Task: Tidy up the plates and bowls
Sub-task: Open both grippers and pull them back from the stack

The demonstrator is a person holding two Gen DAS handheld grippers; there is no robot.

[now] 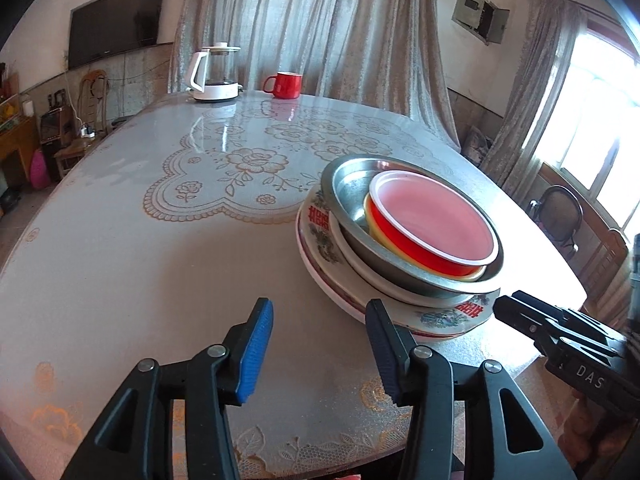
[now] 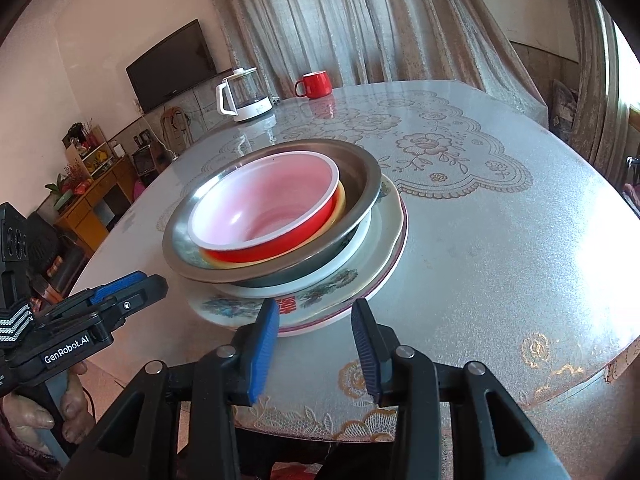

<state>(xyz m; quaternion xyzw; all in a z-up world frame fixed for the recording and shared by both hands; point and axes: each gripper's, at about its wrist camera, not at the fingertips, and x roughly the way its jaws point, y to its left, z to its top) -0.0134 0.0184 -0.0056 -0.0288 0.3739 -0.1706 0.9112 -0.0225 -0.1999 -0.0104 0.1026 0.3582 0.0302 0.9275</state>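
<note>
On the round table [image 1: 140,260] both tongs [image 1: 320,344] [image 2: 316,344] gape empty; the red bowl [image 2: 264,212] largely hides, perhaps, a yellow one.

One nested stack stands near the desk [image 2: 500,240] edge. Bottom: a floral plate [image 2: 362,280] with red characters, resting on a red-rimmed plate. Above: a white dish [image 2: 352,254], then a tilted steel bowl [image 2: 360,168]. Inside: a yellow bowl [image 2: 341,200] holding a red bowl [image 2: 264,204], white-rimmed.
</note>
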